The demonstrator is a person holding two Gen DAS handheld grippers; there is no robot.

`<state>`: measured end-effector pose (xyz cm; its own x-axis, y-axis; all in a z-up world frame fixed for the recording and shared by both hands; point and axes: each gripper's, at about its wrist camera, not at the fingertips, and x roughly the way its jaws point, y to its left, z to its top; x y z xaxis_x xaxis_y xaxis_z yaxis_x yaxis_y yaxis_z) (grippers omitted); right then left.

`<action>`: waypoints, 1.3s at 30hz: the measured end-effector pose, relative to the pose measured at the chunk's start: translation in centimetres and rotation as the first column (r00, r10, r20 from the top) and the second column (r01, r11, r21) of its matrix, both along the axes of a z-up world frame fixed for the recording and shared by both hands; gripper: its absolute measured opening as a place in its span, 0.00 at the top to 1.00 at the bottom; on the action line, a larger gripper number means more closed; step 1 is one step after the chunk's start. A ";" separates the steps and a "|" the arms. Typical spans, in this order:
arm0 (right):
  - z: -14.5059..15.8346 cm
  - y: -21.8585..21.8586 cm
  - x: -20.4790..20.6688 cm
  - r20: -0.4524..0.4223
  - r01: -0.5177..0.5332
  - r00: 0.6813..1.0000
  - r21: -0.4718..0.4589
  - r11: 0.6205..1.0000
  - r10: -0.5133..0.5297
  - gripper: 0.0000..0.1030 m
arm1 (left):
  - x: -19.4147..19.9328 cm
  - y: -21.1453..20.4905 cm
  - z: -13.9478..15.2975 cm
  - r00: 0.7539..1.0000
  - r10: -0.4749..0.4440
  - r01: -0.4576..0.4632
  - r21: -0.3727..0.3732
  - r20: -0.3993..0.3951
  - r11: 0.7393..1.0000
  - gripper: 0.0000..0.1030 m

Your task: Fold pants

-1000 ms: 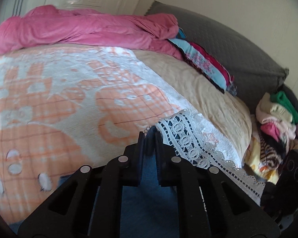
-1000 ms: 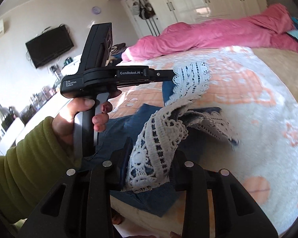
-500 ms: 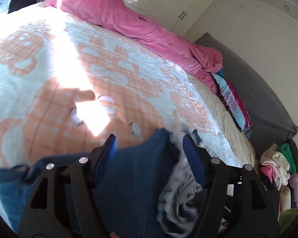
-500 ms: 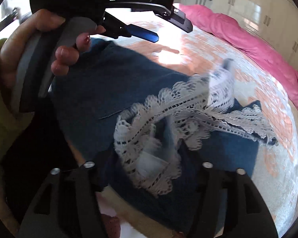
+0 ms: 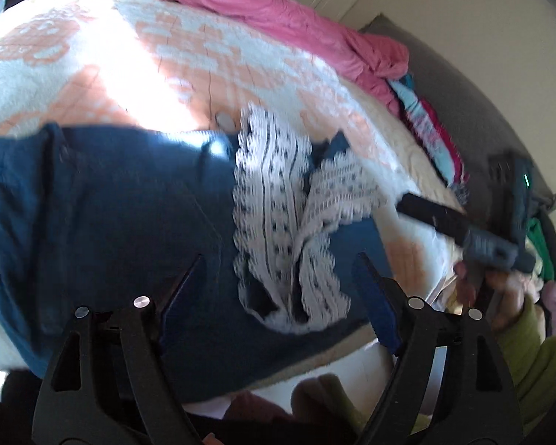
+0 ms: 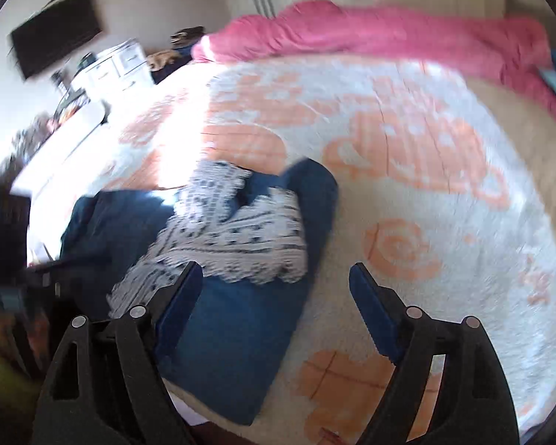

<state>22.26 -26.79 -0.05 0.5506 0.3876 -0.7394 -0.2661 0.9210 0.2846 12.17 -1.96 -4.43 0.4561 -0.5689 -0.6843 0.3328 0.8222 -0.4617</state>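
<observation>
Fleece in orange and white covers the bed [image 6: 407, 170], with a pink duvet [image 6: 389, 33] bunched along its far side. At the near edge lie the pants [image 5: 103, 215], dark blue, already doubled over so that their white lace hems [image 5: 278, 200] rest crumpled on top of the blue cloth.

The fold looks loose and uneven, so the step in hand is probably to tidy it: smooth the lace flat first, square the blue edges one on the other, then take the next fold from the thicker end so nothing slides.

Both views are blurred. The left tool [image 5: 278, 296] hovers above the middle of the garment, tilted down toward it, its jaws spread wide and holding nothing. The right tool [image 6: 276, 306] hangs over the garment's right end, likewise spread and empty, pointing across the bed.
</observation>
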 end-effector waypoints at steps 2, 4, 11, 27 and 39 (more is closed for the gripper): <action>-0.9 -0.6 1.3 -0.048 0.001 0.999 0.048 0.999 0.001 0.23 | -0.3 -0.3 -0.7 1.000 0.014 -0.013 0.036 -0.016 0.999 0.30; -1.2 -0.4 2.6 -0.087 -0.004 0.996 0.089 0.996 0.012 0.57 | -0.4 -0.1 -1.1 0.999 0.030 -0.029 0.045 -0.023 0.999 0.30; 1.5 3.7 4.8 -0.029 -0.124 0.991 0.153 0.980 0.130 0.84 | -0.2 -1.0 -2.0 0.999 0.017 -0.014 0.079 -0.044 0.997 0.57; 2.2 12.7 10.5 -0.013 -0.503 0.856 -0.253 0.826 0.517 0.36 | -0.8 -0.2 -2.5 0.996 0.010 -0.006 0.047 -0.089 0.999 0.56; -1.7 14.7 12.3 -0.112 -0.648 0.761 -0.180 0.740 0.639 0.76 | -0.4 -1.8 -2.5 0.995 0.039 -0.036 0.038 -0.092 0.999 0.82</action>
<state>34.56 -12.07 -1.80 0.1916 0.4833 -0.8542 -0.8083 0.5714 0.1419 11.80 -3.77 -6.92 0.4101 -0.5266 -0.7446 0.2586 0.8501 -0.4588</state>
